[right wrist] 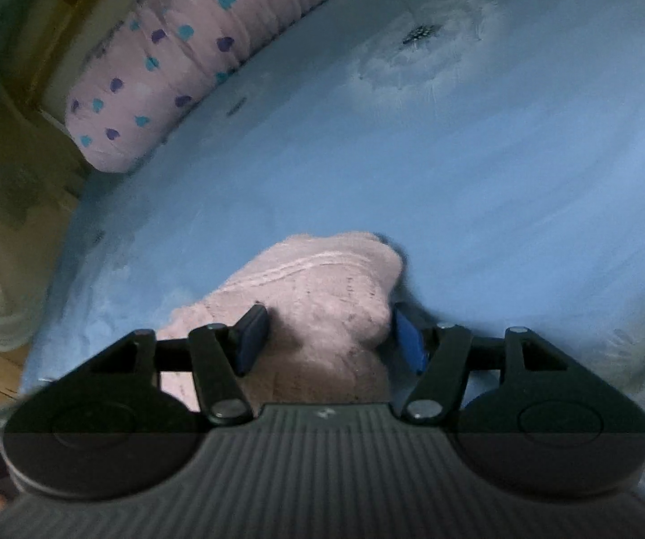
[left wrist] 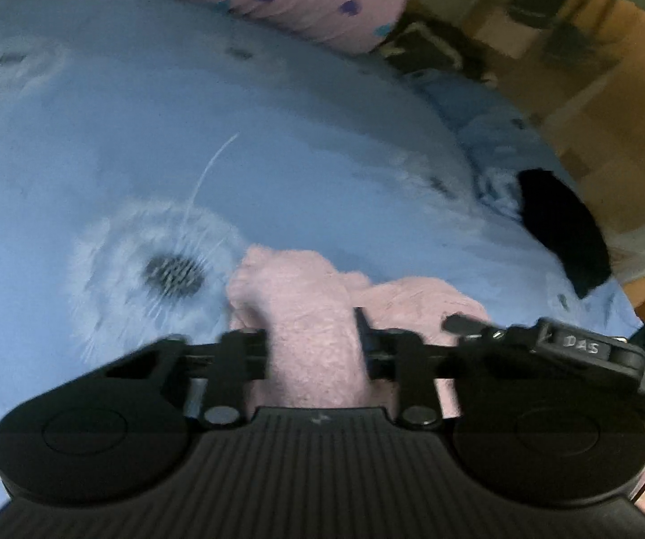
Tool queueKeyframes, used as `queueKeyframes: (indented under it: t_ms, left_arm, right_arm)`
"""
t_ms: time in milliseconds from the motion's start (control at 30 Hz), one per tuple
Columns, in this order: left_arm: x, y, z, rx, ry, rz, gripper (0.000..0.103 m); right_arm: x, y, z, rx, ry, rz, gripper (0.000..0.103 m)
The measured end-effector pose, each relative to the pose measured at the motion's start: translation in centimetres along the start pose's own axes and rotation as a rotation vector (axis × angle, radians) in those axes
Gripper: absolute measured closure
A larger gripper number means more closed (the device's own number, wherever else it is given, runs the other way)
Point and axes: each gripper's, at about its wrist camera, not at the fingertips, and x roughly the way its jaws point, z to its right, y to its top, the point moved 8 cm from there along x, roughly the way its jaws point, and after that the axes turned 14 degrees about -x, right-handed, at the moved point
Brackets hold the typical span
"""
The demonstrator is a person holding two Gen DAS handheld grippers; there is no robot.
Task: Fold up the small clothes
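Note:
A fuzzy pink garment [left wrist: 304, 296] lies bunched on the blue bed sheet [left wrist: 143, 134]. My left gripper [left wrist: 311, 341] is shut on a fold of it, the cloth pinched between both fingers and running back under the gripper body. In the right wrist view another rounded lump of the pink garment [right wrist: 322, 287] sits between the blue pads of my right gripper [right wrist: 329, 341]. Those jaws stand wide and open, the pads beside the cloth without squeezing it. The garment's lower part is hidden under both grippers.
A pink bolster with blue and purple hearts [right wrist: 187, 58] lies along the far edge of the bed [right wrist: 502, 157]. A black cloth item [left wrist: 560, 233] rests near the bed's right edge. Beyond that edge is a wooden floor [left wrist: 614, 103] with dark objects.

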Motion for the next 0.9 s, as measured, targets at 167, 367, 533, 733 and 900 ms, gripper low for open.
queueKeyframes:
  t_ms: [167,367,533,733,900]
  left_arm:
    - [0.3,1.5,1.2,0.087,-0.024,0.07,0.081]
    - [3.4,1.2,0.0,0.17,0.043,0.025,0.078]
    - [1.4,1.3,-0.7,0.115,0.065,0.02,0.065]
    - [-4.2,0.5,-0.1,0.184,0.157,0.085,0.045]
    - [-7.4,-3.2,0.8,0.23,0.186,0.053,0.043]
  right_arm:
    - [-1.6,1.2,-1.0,-0.013,0.091,0.115,0.078]
    - [-0.3,1.0,-0.4,-0.06,-0.02,0.104,0.077]
    - [0.3,0.9,0.1,-0.074,-0.057,0.083,0.066]
    - [-3.6,0.6,-1.2,-0.12,-0.118,0.16,0.064]
    - [-7.6,-1.0,-3.9,-0.173,-0.125,0.204,0.064]
